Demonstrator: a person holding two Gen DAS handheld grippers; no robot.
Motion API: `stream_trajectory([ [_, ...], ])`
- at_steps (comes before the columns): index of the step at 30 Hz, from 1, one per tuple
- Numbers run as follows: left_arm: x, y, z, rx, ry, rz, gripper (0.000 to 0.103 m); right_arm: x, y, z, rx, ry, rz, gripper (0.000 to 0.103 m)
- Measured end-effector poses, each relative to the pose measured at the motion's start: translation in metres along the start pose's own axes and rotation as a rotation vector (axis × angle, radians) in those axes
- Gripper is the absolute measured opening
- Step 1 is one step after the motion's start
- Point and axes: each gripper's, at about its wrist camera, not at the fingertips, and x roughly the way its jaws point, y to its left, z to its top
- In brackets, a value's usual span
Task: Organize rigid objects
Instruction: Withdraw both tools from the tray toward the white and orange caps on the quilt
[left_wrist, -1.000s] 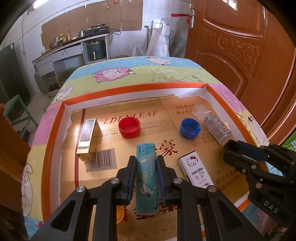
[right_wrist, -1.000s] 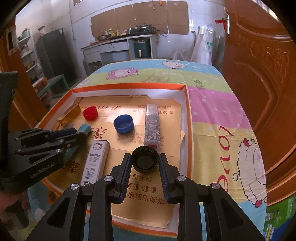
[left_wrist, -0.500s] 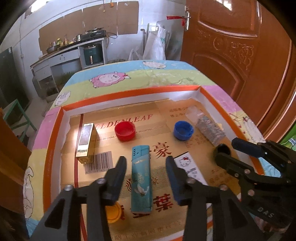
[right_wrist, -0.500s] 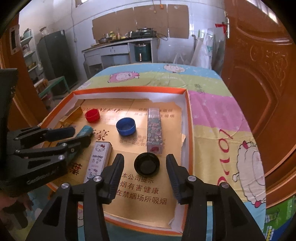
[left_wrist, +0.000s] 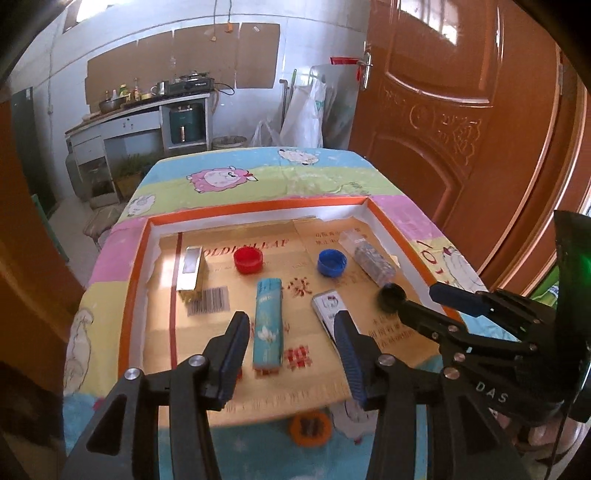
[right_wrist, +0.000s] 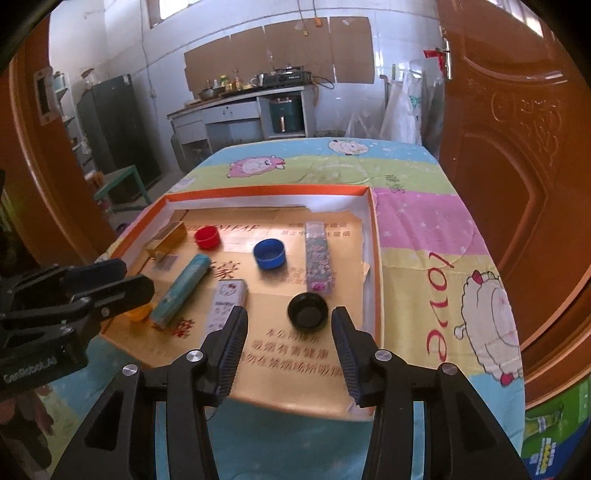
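Note:
A teal lighter (left_wrist: 267, 325) lies flat on the gold cardboard of an orange-rimmed tray (left_wrist: 136, 280). My left gripper (left_wrist: 291, 321) hangs above and behind the lighter, its jaws opening, nothing pressed between them. A black cap (right_wrist: 308, 312) sits mouth up near the tray's right wall. Behind that cap my right gripper (right_wrist: 289, 317) stands open and empty. A Hello Kitty lighter (right_wrist: 227, 304) lies between the two. Farther back are a red cap (left_wrist: 248, 259), a blue cap (left_wrist: 331, 263), a gold box (left_wrist: 190, 271) and a patterned clear case (right_wrist: 317, 264).
An orange cap (left_wrist: 309, 428) rests on the cartoon tablecloth just outside the tray's near edge. The tablecloth (right_wrist: 424, 229) runs on to the right and far side. A brown door (right_wrist: 517, 147) stands close on the right; a kitchen counter (left_wrist: 147, 110) is far behind.
Both grippers have let go and opened: the left released the teal lighter, the right released the black cap. Both have drawn back and upward, and the two objects stay lying in the tray.

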Motion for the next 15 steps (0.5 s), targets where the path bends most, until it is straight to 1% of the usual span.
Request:
stream_trajectory([
  [2, -0.011, 0.001, -0.008, -0.007, -0.006, -0.002, 0.048, -0.009, 0.005, -0.003, -0.013, -0.004, 0.007, 0.049],
  [5, -0.023, 0.004, -0.018, -0.014, -0.008, -0.009, 0.048, -0.021, 0.011, -0.007, -0.032, -0.013, -0.006, 0.049],
  [9, -0.039, 0.006, -0.034, -0.007, -0.015, 0.003, 0.048, -0.039, 0.015, -0.012, -0.014, -0.026, 0.004, 0.049],
  [13, -0.051, 0.006, -0.050, -0.013, -0.010, -0.036, 0.048, -0.055, 0.022, -0.019, -0.009, -0.034, 0.003, 0.049],
  [15, -0.052, 0.005, -0.059, -0.006, 0.010, -0.090, 0.048, -0.062, 0.026, -0.022, -0.006, -0.036, 0.006, 0.049],
])
